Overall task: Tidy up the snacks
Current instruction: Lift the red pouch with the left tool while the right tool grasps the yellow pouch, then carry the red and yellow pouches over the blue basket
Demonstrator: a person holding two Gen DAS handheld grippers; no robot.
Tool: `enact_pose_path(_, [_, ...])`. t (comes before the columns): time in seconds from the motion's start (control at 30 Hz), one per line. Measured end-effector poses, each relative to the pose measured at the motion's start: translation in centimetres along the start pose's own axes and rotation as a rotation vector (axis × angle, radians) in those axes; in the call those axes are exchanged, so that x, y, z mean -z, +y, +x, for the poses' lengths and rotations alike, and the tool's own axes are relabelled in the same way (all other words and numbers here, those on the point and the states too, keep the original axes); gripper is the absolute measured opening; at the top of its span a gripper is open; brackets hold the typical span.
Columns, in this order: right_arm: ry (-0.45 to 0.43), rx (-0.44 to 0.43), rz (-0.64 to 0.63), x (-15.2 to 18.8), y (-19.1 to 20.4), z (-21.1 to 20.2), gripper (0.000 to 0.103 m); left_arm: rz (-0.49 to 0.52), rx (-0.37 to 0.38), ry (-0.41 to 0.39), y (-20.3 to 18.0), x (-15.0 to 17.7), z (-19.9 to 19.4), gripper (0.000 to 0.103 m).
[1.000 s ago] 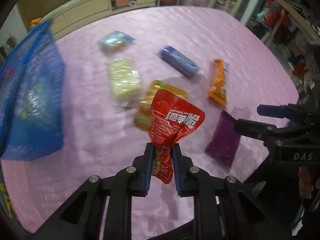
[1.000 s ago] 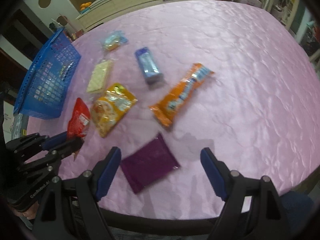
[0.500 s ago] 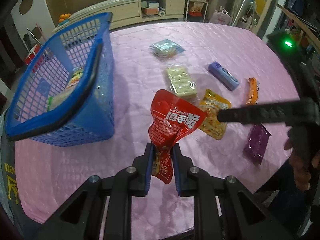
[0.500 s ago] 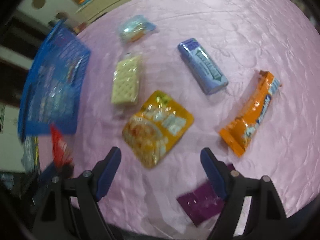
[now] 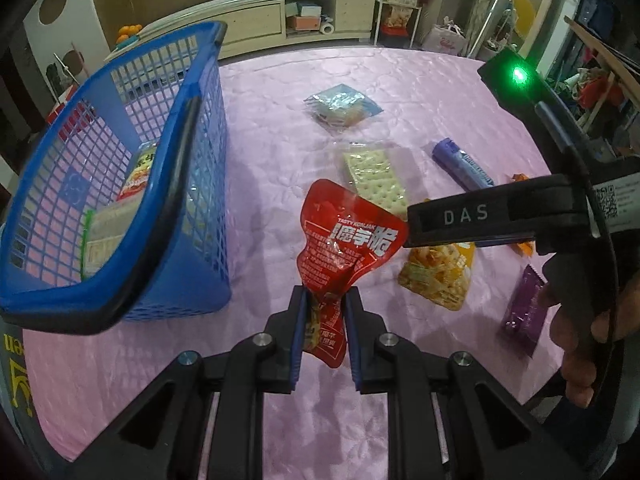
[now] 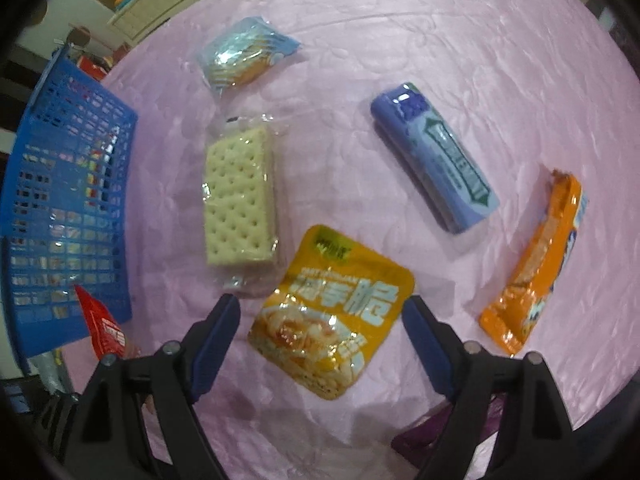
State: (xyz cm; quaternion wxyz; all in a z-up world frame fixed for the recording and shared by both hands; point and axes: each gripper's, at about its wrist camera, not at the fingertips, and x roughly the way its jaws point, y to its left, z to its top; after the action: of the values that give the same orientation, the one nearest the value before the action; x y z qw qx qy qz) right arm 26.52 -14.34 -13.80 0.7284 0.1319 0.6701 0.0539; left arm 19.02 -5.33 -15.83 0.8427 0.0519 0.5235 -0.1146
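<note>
My left gripper [image 5: 325, 320] is shut on a red snack pouch [image 5: 346, 240], held upright above the pink table, just right of the blue basket [image 5: 120, 208]. The basket holds a few packs. My right gripper [image 6: 320, 320] hangs open over the yellow snack pouch [image 6: 332, 312], which lies flat between its blue fingers without touching them. In the left wrist view the right gripper [image 5: 472, 220] crosses in from the right, held by a hand [image 5: 580, 320]. The red pouch [image 6: 104, 328] shows at the lower left of the right wrist view.
On the pink tablecloth [image 6: 440, 40] lie a cracker pack [image 6: 240, 200], a light-blue packet [image 6: 244, 56], a blue-violet bar [image 6: 436, 160], an orange bar [image 6: 536, 264] and a purple packet [image 5: 524, 312]. Shelving and clutter stand behind the table [image 5: 280, 20].
The right gripper moved from over the purple packet forward and down to over the yellow pouch. The left gripper carried the red pouch toward the basket, which now looms closer at left.
</note>
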Motion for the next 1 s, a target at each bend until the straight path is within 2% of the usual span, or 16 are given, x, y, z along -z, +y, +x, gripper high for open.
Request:
enact_pose_path(0.17, [0.010, 0.069, -0.090, -0.8, 1.9, 1.0, 0.087, -0.053, 0.020, 0.011, 0.7, 0.5, 0.7, 0.017])
enact_pose_path(0.3, [-0.016, 0.175, -0.242, 0.4, 4.9, 2.1, 0.081, -0.072, 0.036, 0.019, 0.9, 0.9, 1.2, 0.017])
enact_pose_path(0.33, [-0.033, 0.169, -0.257, 0.6, 5.1, 2.1, 0.079, -0.068, 0.034, 0.020, 0.7, 1.0, 1.2, 0.017])
enact_pose_path(0.37, [-0.043, 0.166, -0.268, 0.6, 5.2, 2.1, 0.073, -0.063, 0.035, 0.021, 0.6, 1.0, 1.2, 0.017])
enact_pose_path(0.4, [-0.050, 0.164, -0.275, 0.7, 5.3, 2.0, 0.054, -0.057, 0.039, 0.021, 0.4, 1.0, 1.2, 0.017])
enact_pose_path(0.43, [-0.061, 0.154, -0.290, 0.8, 5.5, 1.7, 0.046, -0.049, 0.041, 0.022, 0.1, 1.0, 1.3, 0.017])
enact_pose_path(0.5, [-0.052, 0.135, -0.322, 1.0, 5.8, 1.7, 0.039, -0.037, 0.039, 0.020, -0.3, 1.1, 1.2, 0.017])
enact_pose_path(0.73, [-0.061, 0.028, -0.314, 1.9, 4.4, 0.8, 0.028, -0.044, 0.050, 0.016, -0.7, 1.4, 0.7, 0.017])
enact_pose_path(1.0, [-0.143, -0.047, -0.344, 3.8, 4.6, -3.1, 0.022, -0.055, 0.058, -0.031, -0.6, 2.1, -2.5, 0.017])
